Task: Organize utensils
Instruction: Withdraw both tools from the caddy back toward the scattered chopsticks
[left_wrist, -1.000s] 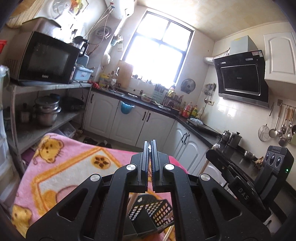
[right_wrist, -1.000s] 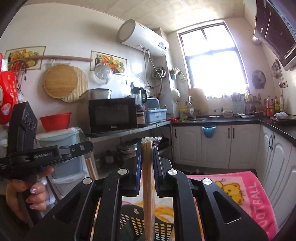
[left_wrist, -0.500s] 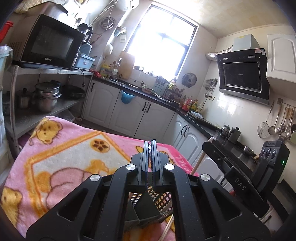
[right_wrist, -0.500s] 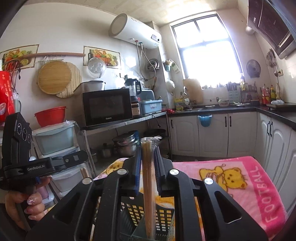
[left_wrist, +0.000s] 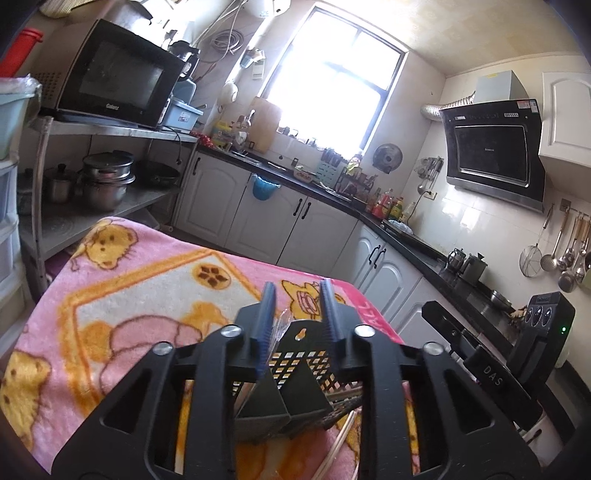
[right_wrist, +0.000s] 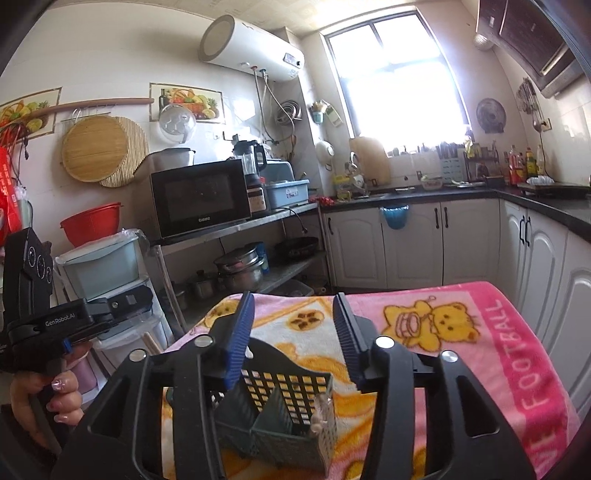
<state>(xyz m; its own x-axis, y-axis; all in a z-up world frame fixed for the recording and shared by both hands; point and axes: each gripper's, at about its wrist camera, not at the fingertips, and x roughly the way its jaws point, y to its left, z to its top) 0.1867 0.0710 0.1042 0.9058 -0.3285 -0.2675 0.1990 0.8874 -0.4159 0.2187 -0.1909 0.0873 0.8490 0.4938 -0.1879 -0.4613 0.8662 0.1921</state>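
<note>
A black perforated utensil basket (left_wrist: 299, 336) with inner dividers stands on the pink bear blanket (left_wrist: 147, 280). My left gripper (left_wrist: 297, 295) hovers just above its rim. Its jaws are opening, and a clear wrapper (left_wrist: 279, 326) rises beside the left pad without being pressed. Pale chopsticks (left_wrist: 343, 428) lie by the basket's right side. In the right wrist view my right gripper (right_wrist: 293, 299) is over the same basket (right_wrist: 291, 391). Its jaws are opening with nothing between them. A wrapped chopstick bundle (right_wrist: 319, 415) stands in the basket's right compartment.
A metal shelf (right_wrist: 236, 232) holding a microwave (right_wrist: 201, 201) and pots stands past the table's far left. White cabinets (right_wrist: 413, 243) run behind. A hand (right_wrist: 55, 395) holds the left gripper's handle at the left edge. The right gripper's body (left_wrist: 495, 369) is to the right.
Both grippers sank toward the basket and their jaws parted. The right one let go of the chopstick bundle, which now sits in the basket.
</note>
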